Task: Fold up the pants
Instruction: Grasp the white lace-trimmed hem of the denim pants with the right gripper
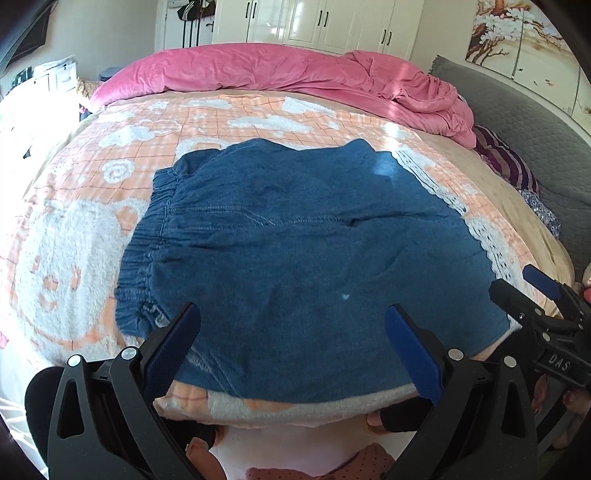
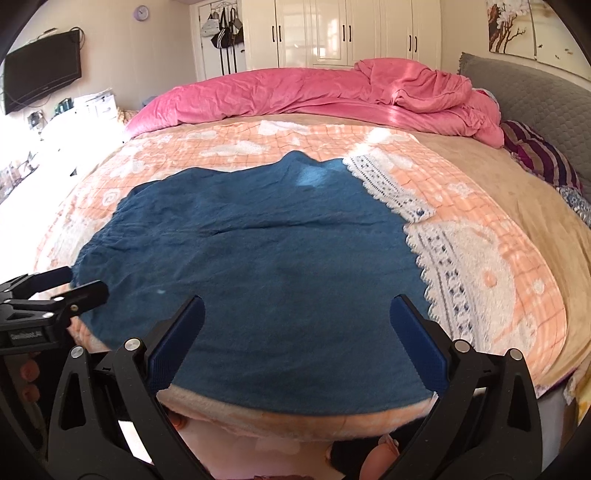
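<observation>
Blue denim pants (image 1: 303,254) lie flat and folded on the bed's orange-and-white blanket (image 1: 74,240), elastic waistband (image 1: 147,236) at the left, white lace hem (image 1: 443,192) at the right. The pants (image 2: 258,266) fill the middle of the right wrist view, lace hem (image 2: 436,254) to their right. My left gripper (image 1: 291,325) is open and empty, above the pants' near edge. My right gripper (image 2: 295,314) is open and empty, also above the near edge. Each gripper shows in the other's view: the right gripper (image 1: 532,291) at the right, the left gripper (image 2: 77,284) at the left.
A pink duvet (image 1: 277,70) is bunched along the bed's far side. A grey headboard (image 2: 535,96) and striped pillow (image 2: 543,155) are at the right. White wardrobes (image 2: 347,33) stand behind. A TV (image 2: 40,85) hangs on the left wall. The bed's near edge (image 2: 295,421) is right below the grippers.
</observation>
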